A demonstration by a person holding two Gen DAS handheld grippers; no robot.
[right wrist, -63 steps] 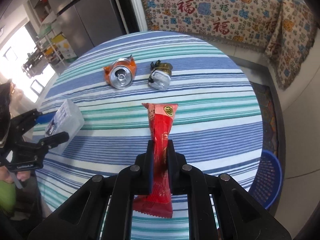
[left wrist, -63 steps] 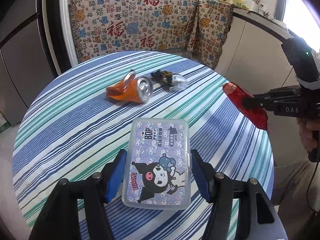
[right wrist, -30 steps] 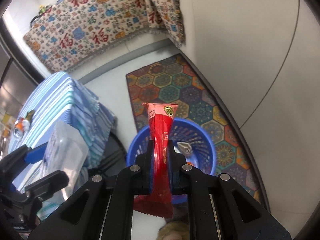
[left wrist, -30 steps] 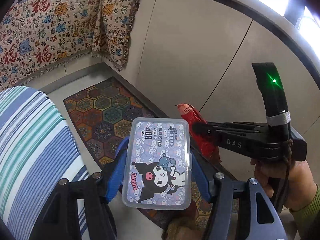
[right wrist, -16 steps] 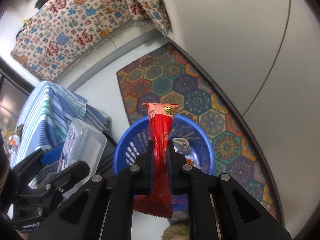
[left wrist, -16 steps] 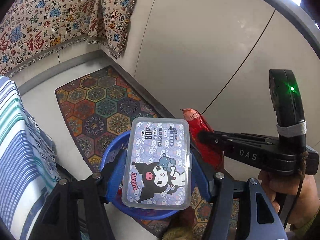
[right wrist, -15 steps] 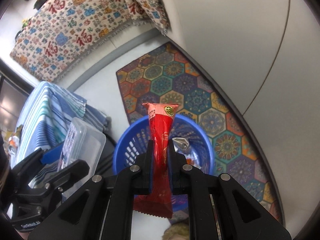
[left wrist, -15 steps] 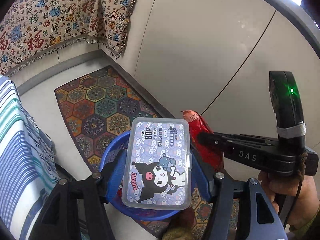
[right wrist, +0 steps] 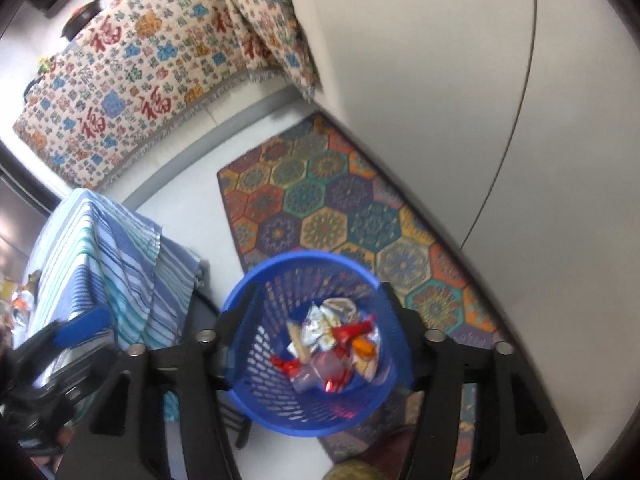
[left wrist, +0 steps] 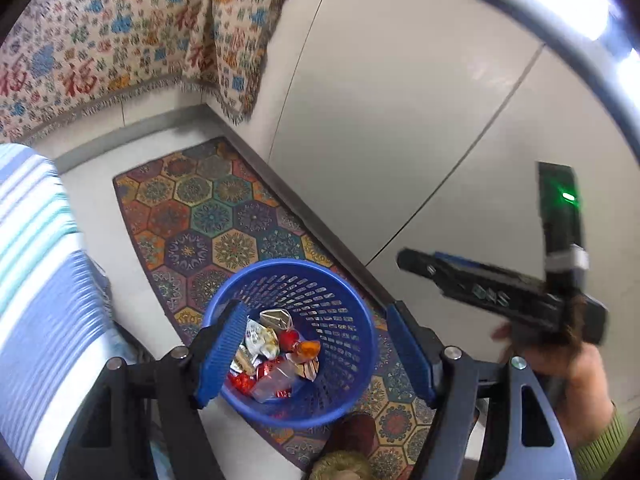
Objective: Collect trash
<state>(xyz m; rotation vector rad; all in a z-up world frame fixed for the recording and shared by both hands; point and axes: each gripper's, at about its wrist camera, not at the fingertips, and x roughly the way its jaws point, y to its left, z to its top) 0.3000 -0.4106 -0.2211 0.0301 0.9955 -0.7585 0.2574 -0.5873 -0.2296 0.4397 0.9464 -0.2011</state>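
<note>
- Left gripper (left wrist: 316, 356), lower centre: jaws opening, nothing between them.
- Right gripper (right wrist: 316, 344), lower centre: jaws opening, empty.
- Blue basket (left wrist: 352, 296) on the floor below both holds wrappers (left wrist: 276, 360).

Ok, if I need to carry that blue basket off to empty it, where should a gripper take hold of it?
Grip the blue basket by its top rim, coming straight down from above with one finger inside and one outside. It stands upright and open on the patterned rug, the rim is bare all round, and the wrappers lie low at the bottom. The perforated wall is probably too wide to span.
</note>
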